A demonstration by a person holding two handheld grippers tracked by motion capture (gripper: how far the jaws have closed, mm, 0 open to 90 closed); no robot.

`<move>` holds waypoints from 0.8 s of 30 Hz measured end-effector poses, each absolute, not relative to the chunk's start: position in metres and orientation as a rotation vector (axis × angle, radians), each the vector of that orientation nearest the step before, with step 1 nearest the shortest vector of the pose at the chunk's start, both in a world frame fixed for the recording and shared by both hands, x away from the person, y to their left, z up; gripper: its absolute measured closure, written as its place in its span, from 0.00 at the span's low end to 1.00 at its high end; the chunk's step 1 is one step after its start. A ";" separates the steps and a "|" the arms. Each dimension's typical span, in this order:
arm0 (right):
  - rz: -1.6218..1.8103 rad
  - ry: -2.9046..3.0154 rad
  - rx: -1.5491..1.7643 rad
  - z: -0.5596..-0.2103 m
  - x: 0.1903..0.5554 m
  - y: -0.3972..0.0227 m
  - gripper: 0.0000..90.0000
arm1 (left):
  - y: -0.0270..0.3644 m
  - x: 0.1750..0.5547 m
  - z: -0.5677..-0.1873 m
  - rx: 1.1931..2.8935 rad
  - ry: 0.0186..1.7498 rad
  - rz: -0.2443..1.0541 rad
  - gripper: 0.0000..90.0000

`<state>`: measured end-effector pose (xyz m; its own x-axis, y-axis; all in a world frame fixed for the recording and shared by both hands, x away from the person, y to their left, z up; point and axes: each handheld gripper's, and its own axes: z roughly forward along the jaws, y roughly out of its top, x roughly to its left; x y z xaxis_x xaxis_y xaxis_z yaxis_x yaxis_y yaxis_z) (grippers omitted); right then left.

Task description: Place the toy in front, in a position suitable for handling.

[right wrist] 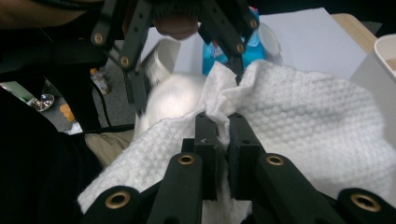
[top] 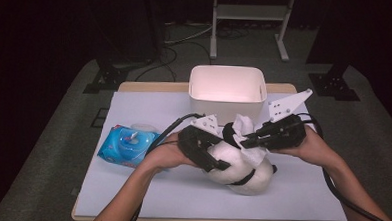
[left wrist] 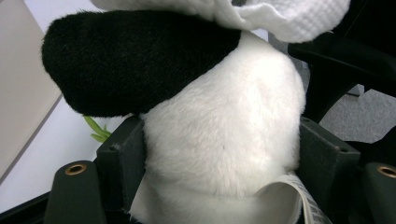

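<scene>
Right gripper view: right tool [right wrist: 217,122] pinches a fold of the white waffle-textured wipe cloth [right wrist: 299,126], jaws nearly together. Left tool [left wrist: 219,149] has its jaws clamped on the white body of the black-and-white plush panda toy [left wrist: 224,135], one pad on each flank, fairly wide.

High view: the panda toy [top: 244,167] sits near the middle of the table, the wipe cloth [top: 245,130] draped over its far upper side.

Judgement: the step in hand is wiping the toy. It is best done with the left grip kept firm and the cloth drawn across the fur in short passes, the fold kept tight so it does not slip.

Surroundings: white table [top: 300,195]; blue soft pack of wet wipes [top: 127,145] at left; white rectangular plastic bin [top: 227,89] at the far edge. Grey floor, dark room, metal stand legs beyond.
</scene>
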<state>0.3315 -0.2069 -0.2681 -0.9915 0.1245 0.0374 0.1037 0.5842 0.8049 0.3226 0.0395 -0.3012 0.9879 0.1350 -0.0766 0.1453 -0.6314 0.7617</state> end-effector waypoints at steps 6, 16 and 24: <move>1.362 2.793 0.206 -0.271 0.329 -0.207 0.93 | 0.031 0.322 -0.304 2.282 0.189 -0.008 0.26; 1.331 2.797 0.276 -0.283 0.328 -0.223 0.93 | 0.031 0.323 -0.303 2.252 0.197 0.015 0.17; 1.326 2.789 0.306 -0.283 0.326 -0.237 0.93 | 0.044 0.323 -0.309 2.244 0.227 0.023 0.16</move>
<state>0.3264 -0.2373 -0.2834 -0.9799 0.1932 0.0497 0.1606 0.6158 0.7713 0.3233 0.0436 -0.3089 0.9832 0.1717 -0.0612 0.1557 -0.6162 0.7721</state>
